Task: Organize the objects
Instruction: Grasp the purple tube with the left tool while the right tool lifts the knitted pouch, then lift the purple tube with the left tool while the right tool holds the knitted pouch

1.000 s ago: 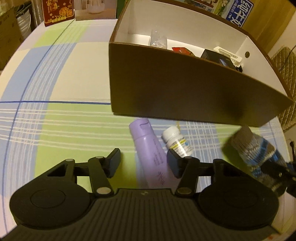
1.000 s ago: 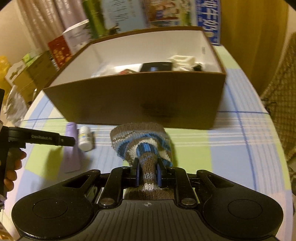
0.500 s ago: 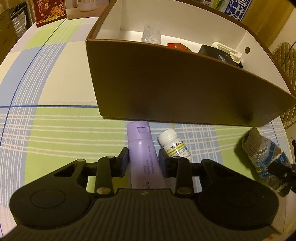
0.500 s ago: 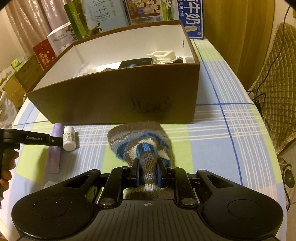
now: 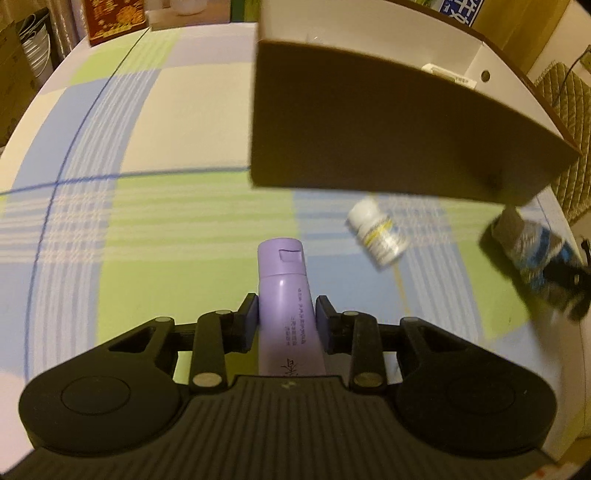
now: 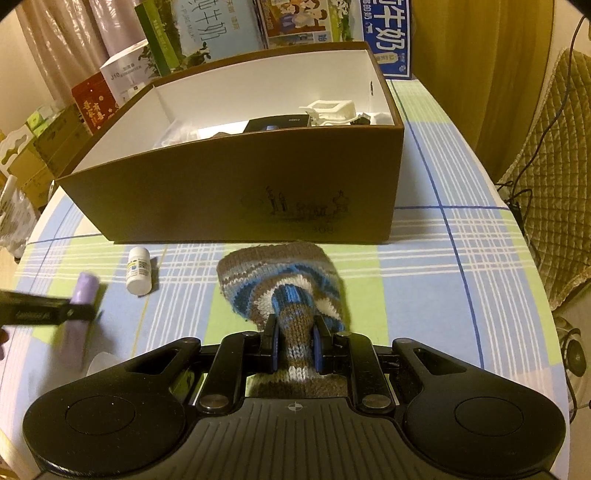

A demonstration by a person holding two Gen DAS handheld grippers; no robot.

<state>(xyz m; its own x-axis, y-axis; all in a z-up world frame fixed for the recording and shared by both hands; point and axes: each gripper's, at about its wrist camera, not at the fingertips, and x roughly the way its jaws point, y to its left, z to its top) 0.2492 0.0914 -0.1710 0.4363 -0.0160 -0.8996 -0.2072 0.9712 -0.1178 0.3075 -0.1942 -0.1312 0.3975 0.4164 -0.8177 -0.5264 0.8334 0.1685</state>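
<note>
My left gripper (image 5: 285, 317) is shut on a purple tube (image 5: 284, 295), cap pointing away from me; the same purple tube (image 6: 83, 291) appears blurred at the left of the right wrist view. My right gripper (image 6: 294, 341) is shut on a striped knitted hat (image 6: 280, 280), brown, blue and white, which hangs toward the brown cardboard box (image 6: 258, 184). A small white pill bottle (image 5: 378, 236) lies on its side on the checked tablecloth in front of the box. The box (image 5: 388, 125) is open at the top, with a black item and white plastic pieces inside.
Cartons and printed boxes (image 6: 207, 33) stand behind the brown box. A quilted chair (image 6: 554, 147) with a cable is at the right of the table. A red box (image 5: 114, 16) stands at the table's far left edge.
My left gripper closed on the purple tube and carried it left, away from the pill bottle. My right gripper, still holding the hat, has risen and now looks down into the box.
</note>
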